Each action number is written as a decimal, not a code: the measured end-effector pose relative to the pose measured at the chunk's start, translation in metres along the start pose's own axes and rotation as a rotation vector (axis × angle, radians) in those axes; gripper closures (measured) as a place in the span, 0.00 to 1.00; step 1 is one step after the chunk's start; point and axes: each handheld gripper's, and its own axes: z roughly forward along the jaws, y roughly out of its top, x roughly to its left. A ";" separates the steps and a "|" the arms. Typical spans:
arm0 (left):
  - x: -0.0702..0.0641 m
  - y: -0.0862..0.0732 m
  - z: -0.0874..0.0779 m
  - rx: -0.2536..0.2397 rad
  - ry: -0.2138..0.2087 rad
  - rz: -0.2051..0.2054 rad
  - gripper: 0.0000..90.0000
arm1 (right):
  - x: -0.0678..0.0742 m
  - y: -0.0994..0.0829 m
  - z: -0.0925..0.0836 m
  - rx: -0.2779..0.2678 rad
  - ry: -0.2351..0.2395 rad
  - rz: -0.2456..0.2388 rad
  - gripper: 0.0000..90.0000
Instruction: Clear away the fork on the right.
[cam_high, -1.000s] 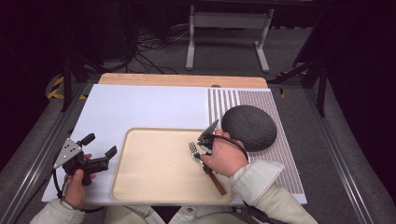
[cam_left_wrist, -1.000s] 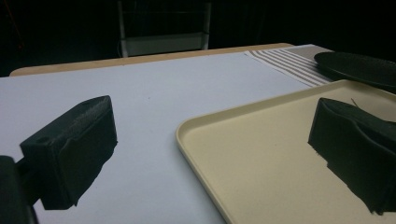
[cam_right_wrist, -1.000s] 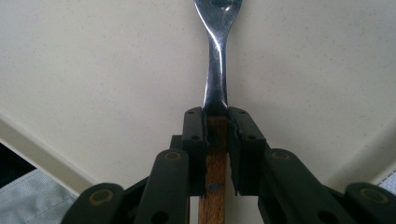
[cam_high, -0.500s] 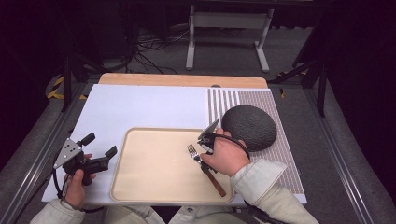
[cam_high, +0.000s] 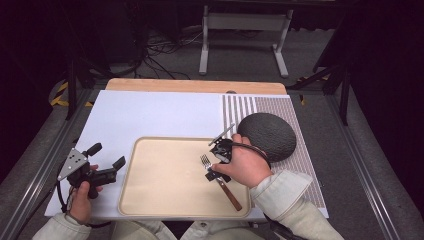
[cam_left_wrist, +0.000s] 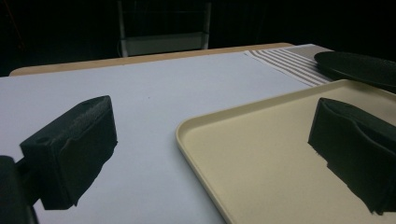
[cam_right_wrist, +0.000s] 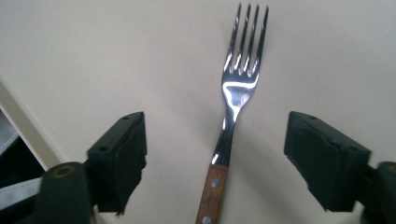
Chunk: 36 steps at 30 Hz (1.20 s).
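Fingers of the right gripper (cam_right_wrist: 215, 158), just opened wide, straddle a wooden-handled fork (cam_right_wrist: 229, 126) lying flat on the beige tray (cam_high: 160, 200); the hand angles down over it, gripping nothing.

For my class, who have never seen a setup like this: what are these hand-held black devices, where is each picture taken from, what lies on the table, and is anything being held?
A person holds a two-jaw gripper in each hand. The high view looks down on the table from above; the two gripper views look along each gripper's own jaws.

On the table lie a white mat, a beige tray and a dark round dome. A fork with a wooden handle rests flat on the tray.

The right gripper has just been opening: its jaws stand apart on either side of the fork without touching it. The left gripper is open at the tray's edge. Nothing is held.
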 end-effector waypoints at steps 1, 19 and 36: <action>0.000 0.000 0.000 0.000 0.000 0.000 0.02 | 0.001 0.002 -0.001 -0.038 -0.007 -0.060 0.20; 0.000 0.000 0.000 0.001 0.000 -0.001 0.02 | -0.003 0.019 0.005 -0.243 0.059 -0.559 0.41; 0.000 0.000 0.000 0.001 -0.002 0.001 0.02 | -0.014 0.025 0.035 -0.251 0.110 -0.662 0.95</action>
